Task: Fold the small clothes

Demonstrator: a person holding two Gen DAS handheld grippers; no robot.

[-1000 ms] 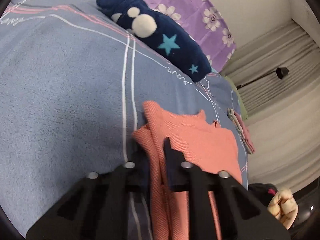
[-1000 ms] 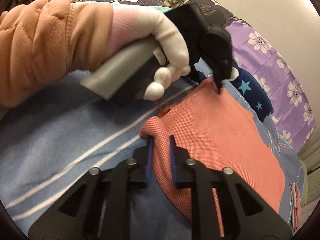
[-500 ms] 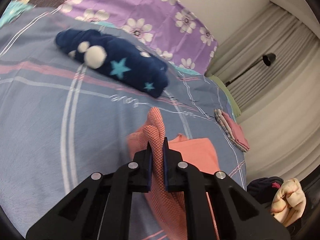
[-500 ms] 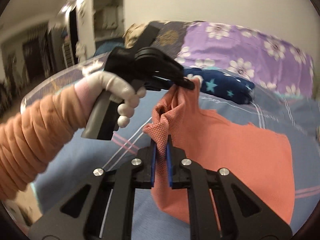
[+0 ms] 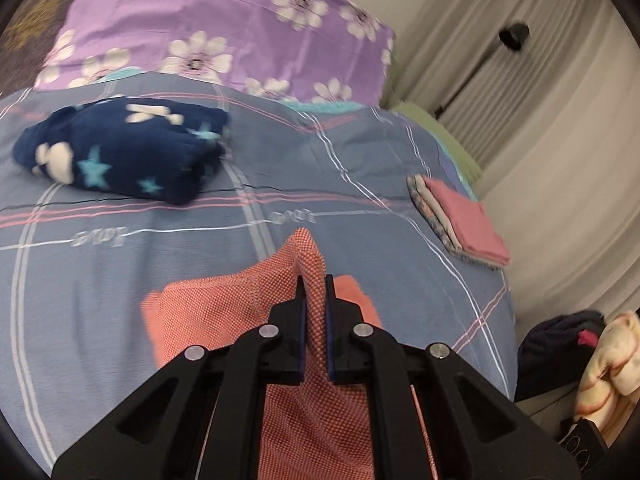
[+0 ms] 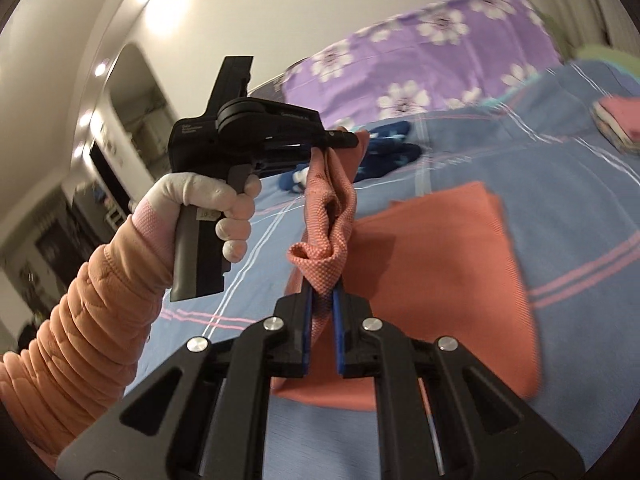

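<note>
- The bed (image 5: 120,264) is the biggest thing. It has a blue cover with white and pink lines, and a purple flower pillow (image 5: 224,28) at the far end.
- A dark blue fuzzy bundle with stars (image 5: 120,152) lies on the cover, well apart from the tools. A small stack of folded clothes (image 5: 464,224) sits near the bed's far edge.
- The orange cloth (image 6: 432,280) is partly lifted. One end lies flat on the bed, and the other end is up in the air between the two tools.
- The raised edge runs as a bunched strip from the right tool (image 6: 322,312) up to the left tool (image 6: 352,142). The flat part stretches away along the bed.
- The left tool (image 5: 315,300), held by a gloved hand (image 6: 216,208), is pressed together on one corner of the cloth.
- The right tool is pressed together on the other corner.
- A second ago the cloth lay nearly flat and open. Now its near edge is up off the bed and being carried over the flat part. Both tools have risen and swung round toward the pillow.
</note>
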